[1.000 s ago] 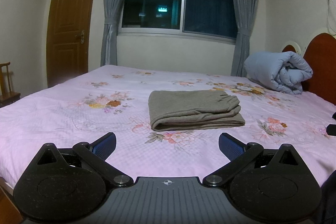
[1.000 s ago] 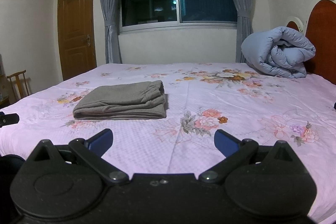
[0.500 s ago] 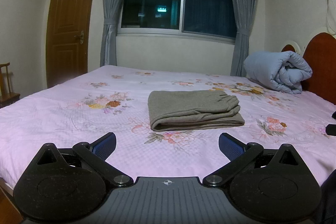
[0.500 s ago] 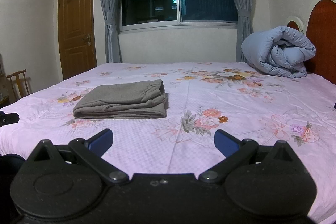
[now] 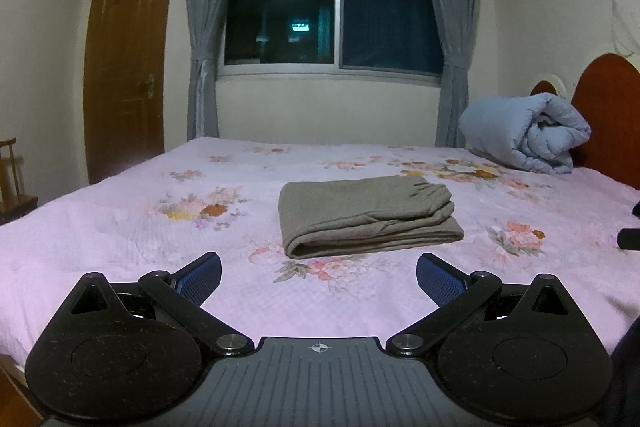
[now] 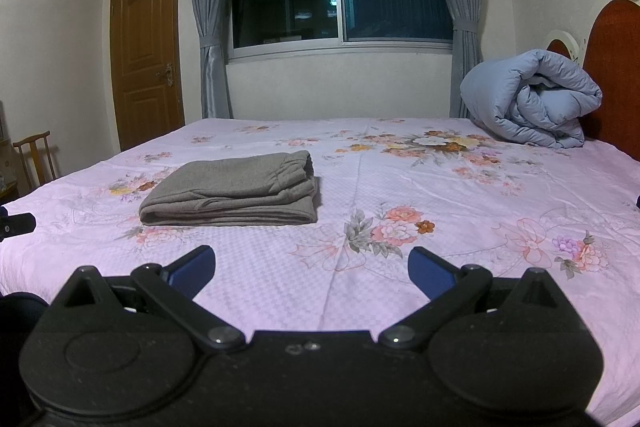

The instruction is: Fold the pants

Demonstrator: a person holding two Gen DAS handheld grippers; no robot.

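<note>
Grey-brown pants (image 5: 366, 217) lie folded in a neat stack on the pink flowered bed sheet (image 5: 120, 227). They also show in the right wrist view (image 6: 236, 193), left of centre. My left gripper (image 5: 319, 277) is open and empty, held back from the stack near the bed's front edge. My right gripper (image 6: 312, 269) is open and empty too, to the right of the stack and clear of it. Neither gripper touches the pants.
A rolled blue duvet (image 6: 532, 103) rests at the headboard (image 6: 616, 67) on the right. A wooden door (image 6: 146, 55) and a chair (image 6: 36, 159) stand at the left. A curtained window (image 5: 336, 15) is behind the bed.
Both views have barely shifted. The pants lie as before, and both grippers stay open.
</note>
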